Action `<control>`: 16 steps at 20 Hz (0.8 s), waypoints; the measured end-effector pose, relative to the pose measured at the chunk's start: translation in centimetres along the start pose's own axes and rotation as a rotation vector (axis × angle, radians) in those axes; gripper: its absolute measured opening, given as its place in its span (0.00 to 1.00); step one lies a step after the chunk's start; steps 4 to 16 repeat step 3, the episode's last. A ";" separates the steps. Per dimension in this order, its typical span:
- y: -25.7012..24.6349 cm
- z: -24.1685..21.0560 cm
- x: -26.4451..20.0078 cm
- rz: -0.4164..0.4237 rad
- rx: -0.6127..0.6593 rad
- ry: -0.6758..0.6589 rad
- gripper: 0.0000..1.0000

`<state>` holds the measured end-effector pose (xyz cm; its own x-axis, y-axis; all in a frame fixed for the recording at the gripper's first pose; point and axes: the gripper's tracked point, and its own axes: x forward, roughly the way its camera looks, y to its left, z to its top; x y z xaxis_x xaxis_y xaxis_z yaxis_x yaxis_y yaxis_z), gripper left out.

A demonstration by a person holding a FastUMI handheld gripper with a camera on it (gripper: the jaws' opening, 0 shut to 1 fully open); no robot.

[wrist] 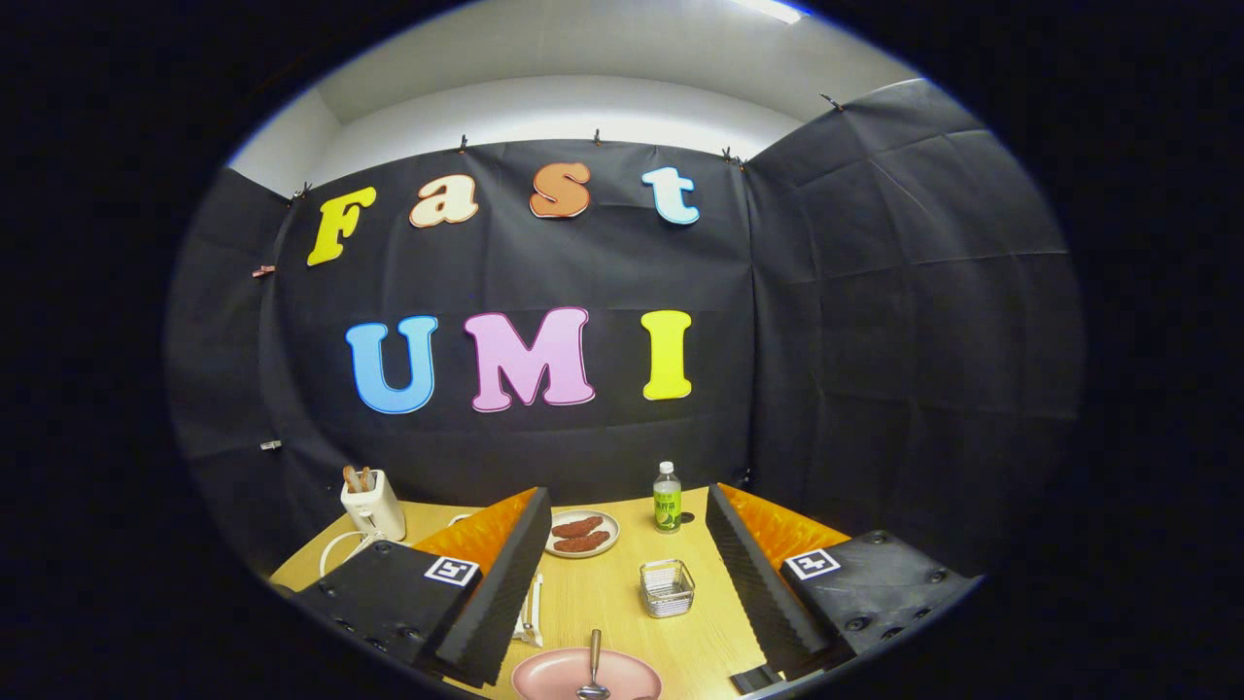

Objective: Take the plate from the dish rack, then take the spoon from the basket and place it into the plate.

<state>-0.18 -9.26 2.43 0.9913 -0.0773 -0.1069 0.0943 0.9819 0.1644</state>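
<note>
A pink plate (pixel 554 673) lies flat on the wooden table (pixel 622 608), low between my two fingers. A metal spoon (pixel 593 667) rests in the plate, its bowl toward me and its handle pointing away. A small wire basket (pixel 667 587) stands on the table beyond the plate, between the fingers and nearer the right one. A white dish rack (pixel 531 611) lies beside the left finger, partly hidden by it. My gripper (pixel 627 574) is open, held above the table, with nothing between its fingers.
Farther back a grey plate with brown food pieces (pixel 581 533) sits near the left finger's tip. A green-labelled bottle (pixel 667 498) stands at the table's far edge. A white toaster (pixel 373 504) with toast and a white cord stands at the far left corner.
</note>
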 end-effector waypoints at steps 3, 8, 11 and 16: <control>0.9 -0.1 0.7 0.027 -0.016 0.006 0.98; 0.9 -0.1 0.7 0.027 -0.016 0.006 0.98; 0.9 -0.1 0.7 0.027 -0.016 0.006 0.98; 0.9 -0.1 0.7 0.027 -0.016 0.006 0.98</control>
